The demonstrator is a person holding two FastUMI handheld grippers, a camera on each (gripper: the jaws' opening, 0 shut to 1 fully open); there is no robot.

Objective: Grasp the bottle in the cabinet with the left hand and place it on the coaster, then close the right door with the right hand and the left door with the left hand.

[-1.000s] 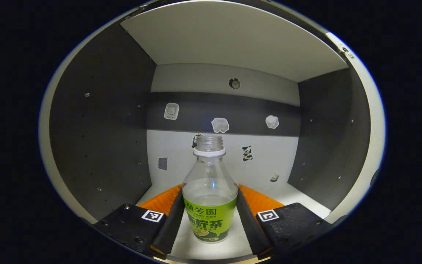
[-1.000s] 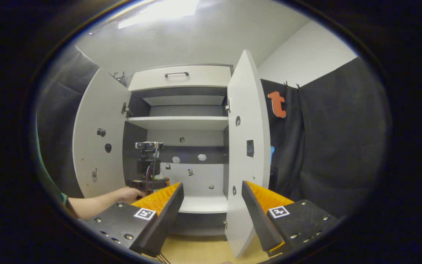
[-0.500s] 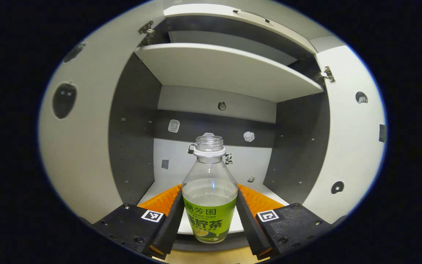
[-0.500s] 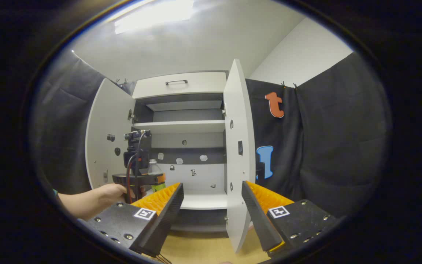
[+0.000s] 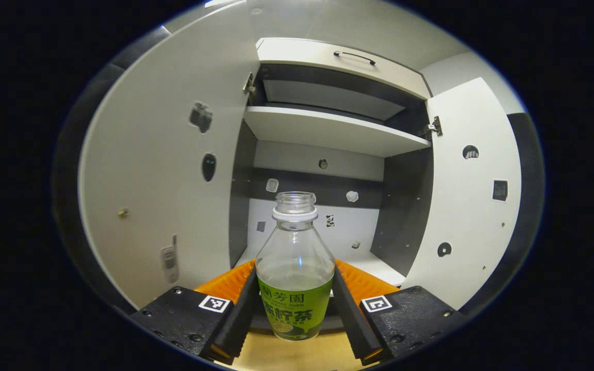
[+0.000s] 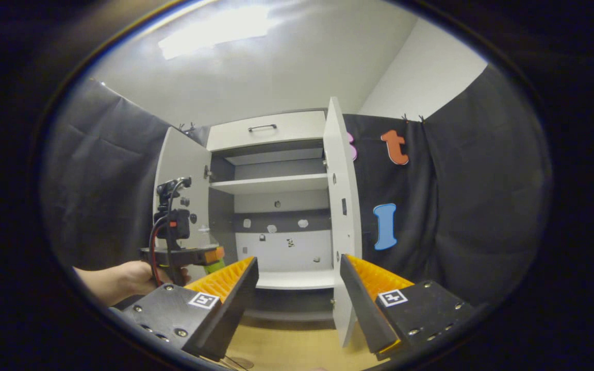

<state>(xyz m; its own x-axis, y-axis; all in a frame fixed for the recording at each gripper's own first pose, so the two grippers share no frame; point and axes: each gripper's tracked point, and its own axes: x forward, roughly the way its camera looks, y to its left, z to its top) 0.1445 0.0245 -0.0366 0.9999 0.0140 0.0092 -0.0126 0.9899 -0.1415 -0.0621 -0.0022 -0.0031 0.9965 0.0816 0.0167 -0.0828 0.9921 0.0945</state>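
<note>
Bottle [image 5: 295,268]: a clear plastic drink bottle with a green label and no cap, held low in the centre of the left gripper view, upright, between the two fingers of the left claw [image 5: 295,304]. Both fingers press on the labelled lower body, so the claw is closed on it at a narrow gap. It hangs in front of the open cabinet [image 5: 328,139], above the wooden desk [image 5: 297,355] that shows at the bottom of the frame.

It looks light, with clear liquid reaching roughly to the top of the label. The thin wall would likely dent under a hard squeeze, and the smooth label could slip; with the mouth open, any tilt risks a spill. The labelled body, where it is held now, seems the soundest place to grip.

In the right gripper view, the left claw appears at mid-left, carried level by a hand [image 6: 132,275] with the forearm reaching in from the left edge. The right claw [image 6: 297,309] stands wide open with nothing between its fingers, pointed at the cabinet's lower shelf. The right door [image 6: 342,216] stands edge-on just above it and the left door [image 6: 181,196] is swung open. I cannot pick out the coaster with any certainty.
</note>
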